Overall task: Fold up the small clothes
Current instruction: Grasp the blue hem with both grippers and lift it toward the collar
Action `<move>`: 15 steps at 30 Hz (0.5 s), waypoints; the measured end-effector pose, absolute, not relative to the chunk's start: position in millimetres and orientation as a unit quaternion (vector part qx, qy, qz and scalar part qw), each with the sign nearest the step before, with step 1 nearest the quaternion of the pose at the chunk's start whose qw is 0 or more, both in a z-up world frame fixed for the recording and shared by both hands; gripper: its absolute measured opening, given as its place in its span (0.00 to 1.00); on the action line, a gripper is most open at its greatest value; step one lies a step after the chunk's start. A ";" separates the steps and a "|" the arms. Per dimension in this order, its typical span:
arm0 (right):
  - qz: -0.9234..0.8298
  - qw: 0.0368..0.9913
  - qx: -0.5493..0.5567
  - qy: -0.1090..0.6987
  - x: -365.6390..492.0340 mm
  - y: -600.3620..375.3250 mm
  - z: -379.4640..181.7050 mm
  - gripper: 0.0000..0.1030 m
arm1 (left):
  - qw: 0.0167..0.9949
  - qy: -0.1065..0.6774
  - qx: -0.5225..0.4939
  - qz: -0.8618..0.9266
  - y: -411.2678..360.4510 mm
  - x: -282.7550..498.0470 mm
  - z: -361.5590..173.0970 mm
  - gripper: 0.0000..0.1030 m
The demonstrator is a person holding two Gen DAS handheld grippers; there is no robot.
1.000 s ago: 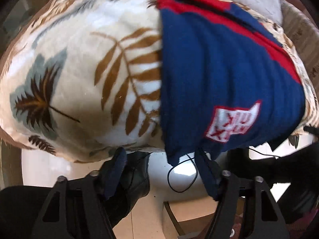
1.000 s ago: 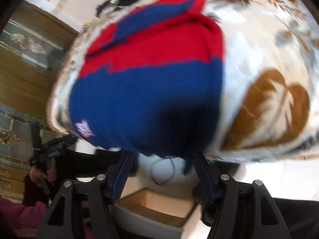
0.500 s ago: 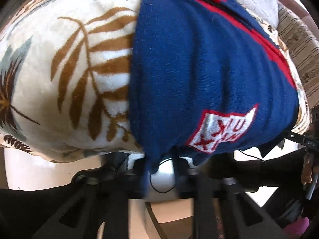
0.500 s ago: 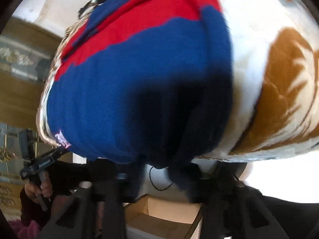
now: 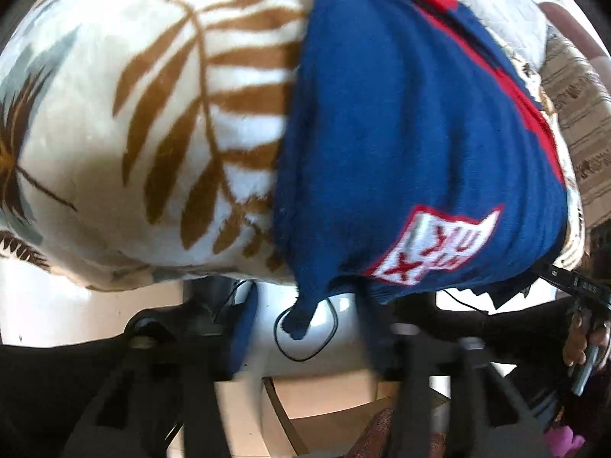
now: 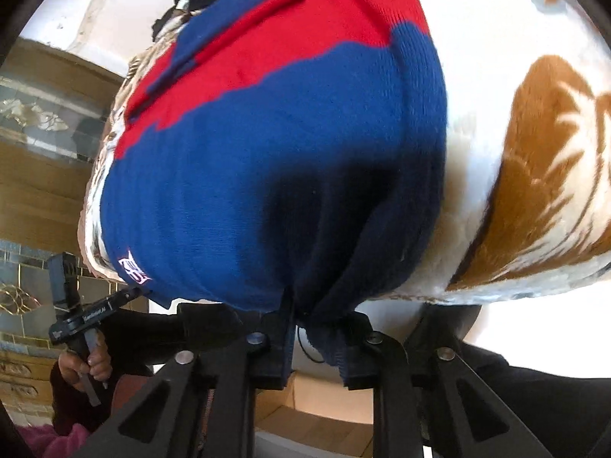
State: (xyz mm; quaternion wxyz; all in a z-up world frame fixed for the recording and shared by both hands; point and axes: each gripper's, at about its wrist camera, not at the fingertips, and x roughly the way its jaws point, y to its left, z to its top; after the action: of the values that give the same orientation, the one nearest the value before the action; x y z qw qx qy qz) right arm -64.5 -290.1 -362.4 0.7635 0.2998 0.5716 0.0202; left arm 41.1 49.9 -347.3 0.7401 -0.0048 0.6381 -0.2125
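**Both grippers working the near hem of the sweater**

A small blue and red knitted sweater [image 5: 412,145] is lying spread on a leaf-patterned blanket [image 5: 160,122], its near hem hanging just over the blanket's front edge toward the cameras. A white patch [image 5: 435,244] with red letters is showing close to that hem.

The left gripper [image 5: 305,328] is sitting at one hem corner. Its jaws are opening; a blue flap of knit is hanging down between them, but the pads are blurred and seem to be standing clear of the cloth, so this corner looks loose for now.

The right gripper [image 6: 317,339] is at the other hem corner. Its jaws are opening a little, yet a bunched tuft of dark blue knit is sitting between the pads and appears pinched, with creases fanning up from that spot.

As a judgement, the step in hand is taking hold of the two hem corners, before any fold is made; the sweater is lying flat and unfolded. The next move is calling for a firm hold on the left corner too, then lifting both corners together and carrying the hem up over the body toward the red part. Uneven grips would be pulling the knit askew.
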 end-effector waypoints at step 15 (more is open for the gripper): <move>0.089 0.786 0.268 0.550 -71.8 -264.1 -314.7 0.16 | 0.733 0.606 -0.022 -0.309 43.4 22.0 -317.6 0.05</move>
State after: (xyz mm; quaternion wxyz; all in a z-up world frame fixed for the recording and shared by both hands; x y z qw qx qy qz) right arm -71.8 -264.1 -314.7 0.7861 0.2682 0.5497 0.0888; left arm 22.0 43.4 -317.6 0.7330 -0.0224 0.6055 -0.3092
